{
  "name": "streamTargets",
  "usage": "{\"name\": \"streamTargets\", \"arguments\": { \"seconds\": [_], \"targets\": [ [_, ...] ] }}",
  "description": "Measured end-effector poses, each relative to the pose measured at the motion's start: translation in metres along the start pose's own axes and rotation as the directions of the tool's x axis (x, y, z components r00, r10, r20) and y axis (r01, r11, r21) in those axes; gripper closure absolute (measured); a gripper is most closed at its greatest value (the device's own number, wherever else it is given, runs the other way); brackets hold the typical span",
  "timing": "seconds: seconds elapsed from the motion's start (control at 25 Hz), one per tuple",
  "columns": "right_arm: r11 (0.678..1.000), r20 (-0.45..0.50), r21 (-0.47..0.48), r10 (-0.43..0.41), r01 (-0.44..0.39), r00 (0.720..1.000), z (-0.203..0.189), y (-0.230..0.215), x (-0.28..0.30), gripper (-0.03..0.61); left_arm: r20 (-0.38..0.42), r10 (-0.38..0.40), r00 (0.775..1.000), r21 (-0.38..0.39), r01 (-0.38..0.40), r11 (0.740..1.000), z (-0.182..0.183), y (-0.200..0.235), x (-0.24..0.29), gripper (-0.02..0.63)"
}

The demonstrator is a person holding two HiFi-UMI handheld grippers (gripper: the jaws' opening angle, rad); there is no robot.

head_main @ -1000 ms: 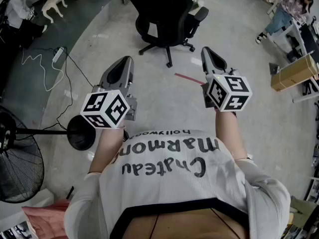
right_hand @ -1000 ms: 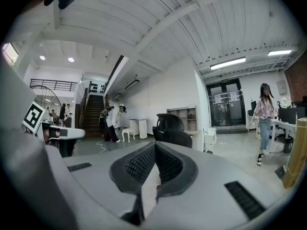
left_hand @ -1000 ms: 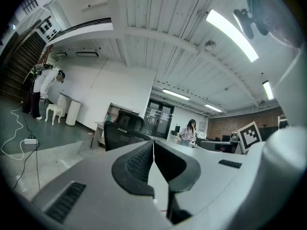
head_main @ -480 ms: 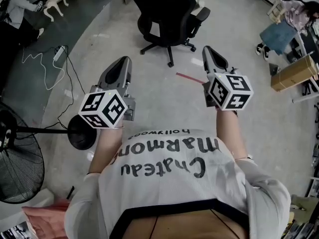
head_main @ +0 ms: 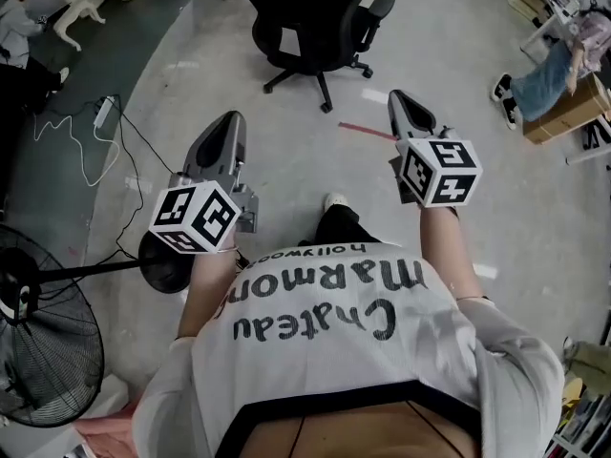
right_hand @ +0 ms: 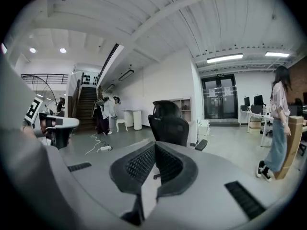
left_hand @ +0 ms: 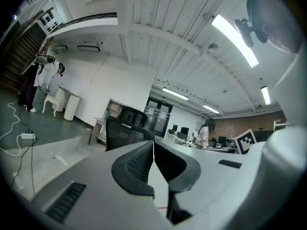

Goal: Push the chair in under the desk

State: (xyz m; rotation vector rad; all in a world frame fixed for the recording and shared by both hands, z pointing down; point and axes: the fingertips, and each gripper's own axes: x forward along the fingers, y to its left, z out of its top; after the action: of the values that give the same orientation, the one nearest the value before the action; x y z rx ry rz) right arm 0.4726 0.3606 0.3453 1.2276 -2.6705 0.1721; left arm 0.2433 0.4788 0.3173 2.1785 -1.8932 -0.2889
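Observation:
A black office chair stands on the grey floor ahead of me, its back toward me and its star base showing. It also shows in the left gripper view and the right gripper view. My left gripper is held out level, shut and empty, well short of the chair. My right gripper is also shut with nothing in it, pointing at the floor to the right of the chair's base. In both gripper views the ribbed pads meet, left and right. A pale desk stands behind the chair.
A standing fan with a round base is at my left. A power strip with its cable lies on the floor beyond it. A red tape strip marks the floor. A cardboard box and a person are at the right.
My shoe and leg have come into view between my arms as I step toward the chair. Both grippers have sunk a little. The jaws stayed shut.

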Motion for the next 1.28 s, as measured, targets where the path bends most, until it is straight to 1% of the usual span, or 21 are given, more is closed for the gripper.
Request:
{"name": "streamTargets", "arguments": {
  "seconds": [0.12,0.24,0.44,0.64,0.8,0.92,1.04,1.16,1.28],
  "targets": [
    [0.999,-0.005,0.041,0.009,-0.009,1.0,-0.002,-0.005,0.021,0.566,0.009,0.038,0.999,-0.011,-0.038,0.999,0.002,0.021,0.011,0.594],
    [0.999,-0.013,0.039,0.018,-0.018,1.0,0.002,-0.013,0.046,0.566,0.009,0.049,0.999,-0.047,-0.049,0.998,0.005,0.036,0.033,0.594],
    [0.999,-0.015,0.035,0.038,-0.038,0.999,0.013,-0.032,0.097,0.566,0.012,0.081,0.997,-0.056,-0.081,0.995,0.017,0.062,0.081,0.594],
    [0.998,0.004,0.014,0.067,-0.068,0.998,0.045,-0.062,0.159,0.566,0.031,0.107,0.994,-0.05,-0.105,0.993,0.039,0.082,0.141,0.594],
    [0.996,0.046,-0.004,0.091,-0.091,0.995,0.081,-0.088,0.207,0.566,0.06,0.093,0.994,-0.017,-0.093,0.996,0.062,0.089,0.187,0.594],
    [0.993,0.086,-0.027,0.115,-0.113,0.99,0.107,-0.102,0.235,0.566,0.097,0.087,0.991,-0.012,-0.086,0.996,0.078,0.093,0.214,0.594],
    [0.991,0.107,-0.034,0.136,-0.133,0.985,0.119,-0.114,0.255,0.566,0.119,0.106,0.987,-0.005,-0.106,0.994,0.085,0.097,0.233,0.594],
    [0.988,0.1,-0.021,0.155,-0.154,0.983,0.118,-0.122,0.275,0.566,0.099,0.159,0.982,0.011,-0.161,0.987,0.079,0.107,0.242,0.593],
    [0.985,0.106,-0.006,0.173,-0.173,0.979,0.123,-0.128,0.289,0.566,0.064,0.199,0.978,-0.004,-0.199,0.98,0.069,0.119,0.247,0.594]
  ]
}}
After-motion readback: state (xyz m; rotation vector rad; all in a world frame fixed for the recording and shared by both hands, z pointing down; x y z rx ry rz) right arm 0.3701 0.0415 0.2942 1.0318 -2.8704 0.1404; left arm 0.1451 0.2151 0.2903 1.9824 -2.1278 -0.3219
